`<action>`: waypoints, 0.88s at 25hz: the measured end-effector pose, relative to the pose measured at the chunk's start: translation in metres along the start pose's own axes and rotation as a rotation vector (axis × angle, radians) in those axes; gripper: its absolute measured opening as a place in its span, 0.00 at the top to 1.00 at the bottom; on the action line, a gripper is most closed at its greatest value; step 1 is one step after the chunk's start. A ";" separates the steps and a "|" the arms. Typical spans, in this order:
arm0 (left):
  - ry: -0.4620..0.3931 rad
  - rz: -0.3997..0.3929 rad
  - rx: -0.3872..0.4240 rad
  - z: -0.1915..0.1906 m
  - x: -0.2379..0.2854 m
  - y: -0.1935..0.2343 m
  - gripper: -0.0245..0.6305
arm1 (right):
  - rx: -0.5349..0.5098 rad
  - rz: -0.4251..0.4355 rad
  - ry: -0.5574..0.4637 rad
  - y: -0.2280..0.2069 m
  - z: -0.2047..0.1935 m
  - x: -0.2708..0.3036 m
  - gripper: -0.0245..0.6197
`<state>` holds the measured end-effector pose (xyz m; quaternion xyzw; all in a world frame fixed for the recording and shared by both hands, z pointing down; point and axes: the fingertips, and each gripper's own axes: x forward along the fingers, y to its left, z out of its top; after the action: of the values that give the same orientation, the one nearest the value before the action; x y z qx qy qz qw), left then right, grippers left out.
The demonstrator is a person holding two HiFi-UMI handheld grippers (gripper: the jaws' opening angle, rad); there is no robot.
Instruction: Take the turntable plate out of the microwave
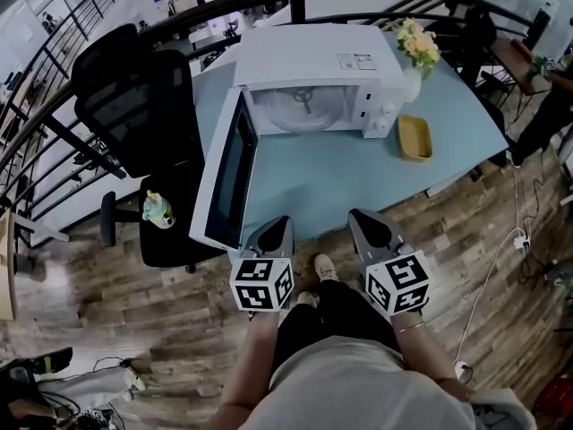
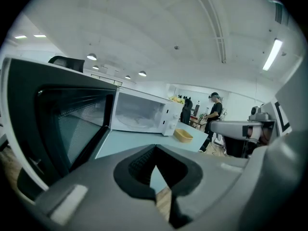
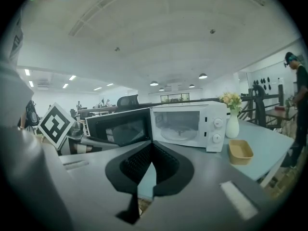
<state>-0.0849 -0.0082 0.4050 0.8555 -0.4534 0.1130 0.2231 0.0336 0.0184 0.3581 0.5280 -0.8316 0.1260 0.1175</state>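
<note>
Turntable plate (image 1: 303,107) lies flat on the floor of the open microwave (image 1: 315,59), straight ahead of both grippers and well apart from them across the blue table (image 1: 345,182). Being round, it has no long axis. Left gripper (image 1: 279,227) and right gripper (image 1: 363,220) hover at the table's near edge, jaws closed on nothing; the left lines up closer but sits beside the swung-out door (image 1: 228,173).

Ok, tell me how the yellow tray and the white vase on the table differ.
The tray is yellow, the vase white. The tray is low, wide and open; the vase stands tall and narrow. The tray looks empty, while the vase holds flowers. Both sit on the blue table, right of the microwave.
</note>
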 end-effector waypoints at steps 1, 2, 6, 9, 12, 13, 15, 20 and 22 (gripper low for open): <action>0.005 0.004 -0.001 0.001 0.004 0.002 0.96 | 0.000 0.012 -0.001 -0.002 0.000 0.006 0.94; 0.011 0.010 -0.002 0.001 0.009 0.004 0.96 | -0.002 0.025 -0.001 -0.004 0.001 0.013 0.94; 0.032 0.033 -0.015 0.005 0.029 0.011 0.96 | -0.003 0.045 0.016 -0.022 0.002 0.039 0.94; 0.039 0.049 -0.022 0.011 0.045 0.018 0.96 | 0.012 0.049 0.039 -0.039 0.002 0.061 0.94; 0.050 0.069 -0.029 0.014 0.061 0.027 0.96 | 0.026 0.059 0.057 -0.054 0.001 0.078 0.94; 0.055 0.076 -0.033 0.015 0.066 0.029 0.96 | 0.031 0.061 0.061 -0.059 0.001 0.084 0.94; 0.065 0.091 -0.037 0.015 0.077 0.034 0.96 | 0.042 0.070 0.070 -0.070 0.000 0.095 0.94; 0.098 0.125 -0.035 0.011 0.098 0.044 0.96 | 0.087 0.091 0.113 -0.092 -0.012 0.123 0.94; 0.113 0.130 -0.047 0.008 0.107 0.049 0.96 | 0.101 0.094 0.121 -0.098 -0.015 0.133 0.94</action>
<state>-0.0652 -0.1130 0.4540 0.8110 -0.4973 0.1645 0.2605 0.0680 -0.1297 0.4238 0.4849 -0.8395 0.2050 0.1348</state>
